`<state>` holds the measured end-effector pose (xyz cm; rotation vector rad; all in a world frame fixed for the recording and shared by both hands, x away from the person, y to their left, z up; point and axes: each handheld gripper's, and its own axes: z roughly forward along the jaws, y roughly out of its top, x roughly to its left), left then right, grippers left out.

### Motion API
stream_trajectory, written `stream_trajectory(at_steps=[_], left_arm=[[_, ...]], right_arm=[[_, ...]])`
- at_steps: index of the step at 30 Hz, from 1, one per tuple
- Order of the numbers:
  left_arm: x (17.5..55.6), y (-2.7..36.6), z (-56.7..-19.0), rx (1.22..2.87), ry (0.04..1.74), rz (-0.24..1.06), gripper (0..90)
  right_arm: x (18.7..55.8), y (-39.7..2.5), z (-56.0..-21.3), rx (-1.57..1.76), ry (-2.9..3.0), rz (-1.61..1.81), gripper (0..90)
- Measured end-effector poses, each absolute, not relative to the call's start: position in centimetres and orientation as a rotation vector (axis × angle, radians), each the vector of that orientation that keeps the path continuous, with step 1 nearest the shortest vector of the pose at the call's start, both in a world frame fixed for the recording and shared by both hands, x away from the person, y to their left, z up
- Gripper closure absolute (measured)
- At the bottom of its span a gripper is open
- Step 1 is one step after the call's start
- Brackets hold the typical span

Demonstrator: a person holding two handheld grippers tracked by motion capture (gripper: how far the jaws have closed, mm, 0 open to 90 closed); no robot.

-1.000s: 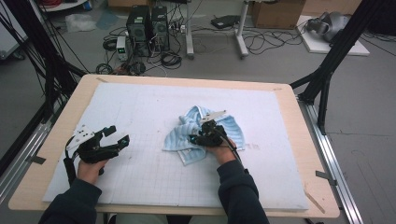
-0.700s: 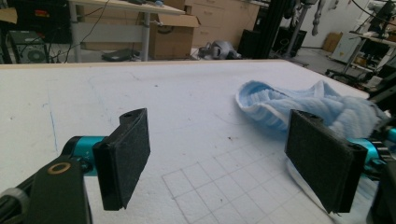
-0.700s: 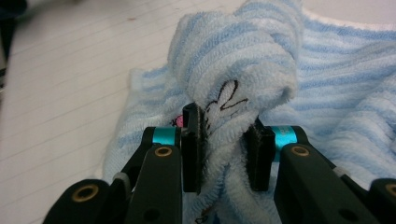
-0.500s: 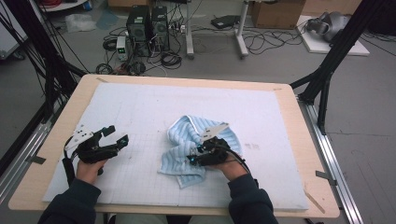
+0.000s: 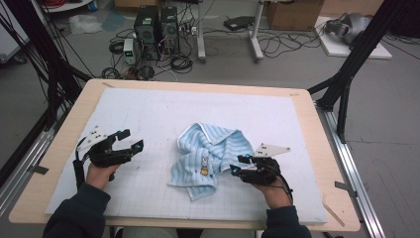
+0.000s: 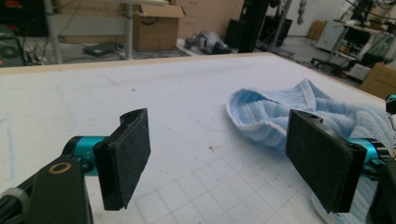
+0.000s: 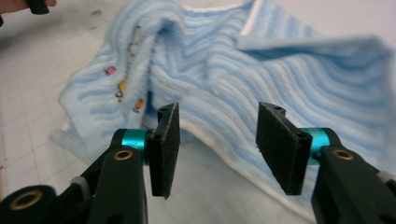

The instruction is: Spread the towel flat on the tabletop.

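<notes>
A light blue striped towel [image 5: 208, 153] with a small rabbit print lies crumpled near the middle of the white mat [image 5: 173, 114]. My right gripper [image 5: 236, 165] sits at the towel's right edge, jaws open, pointing left at the cloth; in the right gripper view the towel [image 7: 224, 70] lies just beyond the open jaws [image 7: 217, 144] with nothing between them. My left gripper [image 5: 131, 139] rests on the mat to the left, apart from the towel, also open and empty [image 6: 219, 163]. In the left gripper view the towel [image 6: 289, 112] lies ahead to the right.
The mat covers a wooden table [image 5: 317, 148]. Beyond the far edge the floor holds computer towers [image 5: 156, 25], tangled cables and table legs. Black frame struts [image 5: 356, 54] stand at the right and left of the table.
My right gripper has drawn back toward the near right and its jaws have come off the towel. The towel has shifted and spread slightly. My left gripper has stayed put.
</notes>
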<state>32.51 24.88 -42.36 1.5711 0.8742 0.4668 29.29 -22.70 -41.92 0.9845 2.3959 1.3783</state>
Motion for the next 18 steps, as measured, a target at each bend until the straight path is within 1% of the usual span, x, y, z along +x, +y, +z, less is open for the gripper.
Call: stream_trajectory(at_steps=[3,4,5,8,9,10,14,18], left_arm=[[34.4,23.0,-41.6,1.641,0.851,0.419,24.3],[34.4,23.0,-41.6,1.641,0.851,0.419,24.9],[35.0,22.2,-41.3,1.667,0.838,0.408,26.0],[36.1,20.4,-40.8,1.721,0.804,0.387,27.2],[36.9,19.1,-40.7,1.752,0.792,0.346,30.4],[36.9,19.1,-40.7,1.752,0.792,0.346,30.6],[38.6,16.4,-41.1,1.845,0.788,0.289,31.3],[40.4,14.3,-42.2,1.911,0.828,0.242,30.6]], right_arm=[[29.1,-24.2,-41.8,1.032,2.338,1.357,43.9],[29.1,-24.2,-41.8,1.032,2.338,1.357,43.9],[29.2,-24.9,-41.7,1.05,2.313,1.343,42.9],[29.2,-25.4,-41.7,1.065,2.292,1.338,42.1],[29.2,-25.7,-41.8,1.084,2.284,1.334,42.1],[29.2,-25.7,-41.8,1.084,2.284,1.334,42.1],[29.3,-25.9,-42.0,1.097,2.282,1.31,41.6],[29.4,-25.8,-42.2,1.109,2.287,1.295,41.7]])
